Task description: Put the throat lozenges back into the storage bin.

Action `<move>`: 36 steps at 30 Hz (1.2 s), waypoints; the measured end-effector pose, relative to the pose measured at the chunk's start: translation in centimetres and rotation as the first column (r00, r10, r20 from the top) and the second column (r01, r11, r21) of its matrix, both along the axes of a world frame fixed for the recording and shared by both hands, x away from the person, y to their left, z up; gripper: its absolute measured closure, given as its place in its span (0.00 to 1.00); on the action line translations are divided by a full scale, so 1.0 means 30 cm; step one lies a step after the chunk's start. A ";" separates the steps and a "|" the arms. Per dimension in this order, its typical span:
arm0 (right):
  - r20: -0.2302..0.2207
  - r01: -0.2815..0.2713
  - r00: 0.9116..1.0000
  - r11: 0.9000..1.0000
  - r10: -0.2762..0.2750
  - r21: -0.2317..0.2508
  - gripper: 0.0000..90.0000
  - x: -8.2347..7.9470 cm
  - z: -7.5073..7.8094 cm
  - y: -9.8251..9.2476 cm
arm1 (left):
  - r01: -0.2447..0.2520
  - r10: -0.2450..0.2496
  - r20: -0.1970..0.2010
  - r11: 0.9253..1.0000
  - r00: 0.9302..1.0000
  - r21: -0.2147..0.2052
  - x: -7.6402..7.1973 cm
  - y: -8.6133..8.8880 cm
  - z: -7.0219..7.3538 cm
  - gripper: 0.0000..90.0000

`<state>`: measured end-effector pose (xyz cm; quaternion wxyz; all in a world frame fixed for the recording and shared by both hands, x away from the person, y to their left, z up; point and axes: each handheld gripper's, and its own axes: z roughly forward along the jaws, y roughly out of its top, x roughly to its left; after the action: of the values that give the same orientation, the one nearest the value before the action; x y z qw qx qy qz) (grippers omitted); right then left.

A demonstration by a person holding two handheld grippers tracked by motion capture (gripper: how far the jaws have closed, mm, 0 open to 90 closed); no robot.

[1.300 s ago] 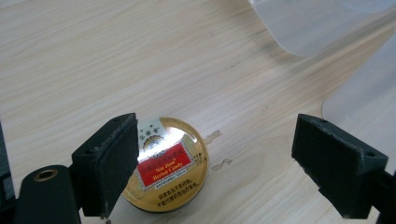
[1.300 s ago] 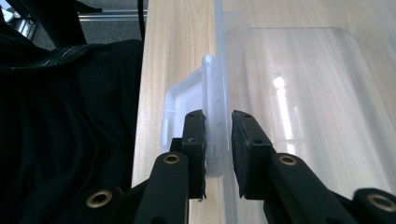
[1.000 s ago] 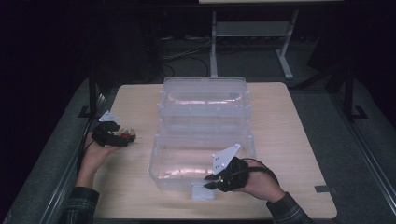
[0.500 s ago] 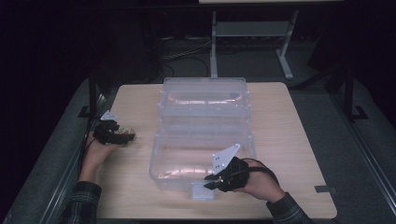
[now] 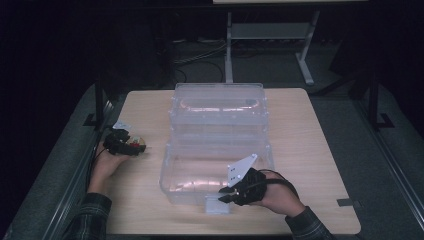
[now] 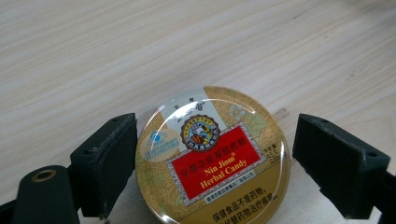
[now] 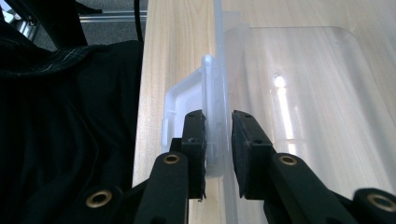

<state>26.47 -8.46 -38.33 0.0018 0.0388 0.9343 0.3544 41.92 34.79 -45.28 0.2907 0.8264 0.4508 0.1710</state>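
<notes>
Candy tin [image 6: 212,156] flat on the desk [image 5: 310,130], left gripper [image 6: 212,163] straddling it — fingers [image 6: 109,158] spread wide, clear on both sides. Right gripper [image 7: 218,140] clamps its fingers [image 7: 194,140] on the clear box's [image 5: 217,155] near wall, at the latch [image 7: 184,107].

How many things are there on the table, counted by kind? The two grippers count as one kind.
Clear plastic box, lid open: 1
Round candy tin, gold with red label: 1
Grippers: 2, the left gripper with the tin between its jaws, the right gripper on the box's front wall
Total: 4
</notes>
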 end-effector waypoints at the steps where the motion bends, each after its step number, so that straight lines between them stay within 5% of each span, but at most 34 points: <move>1: 0.001 0.000 1.000 1.000 0.000 0.000 0.84 0.000 0.000 0.000 | -0.003 0.003 0.002 1.000 1.000 0.003 0.001 -0.002 -0.003 0.15; 21: 0.003 0.004 1.000 1.000 -0.004 -0.001 0.84 -0.002 0.000 0.000 | 0.006 -0.006 0.003 0.999 1.000 0.047 -0.004 -0.007 -0.001 0.22; 36: 0.007 0.010 1.000 1.000 -0.010 -0.001 0.84 -0.005 0.000 -0.001 | 0.022 -0.022 0.009 1.000 1.000 -0.009 -0.035 0.001 0.050 0.22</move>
<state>26.32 -8.49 -38.34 0.0070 0.0423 0.9343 0.3539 40.88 34.81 -43.78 0.2985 0.8291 0.4413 0.1695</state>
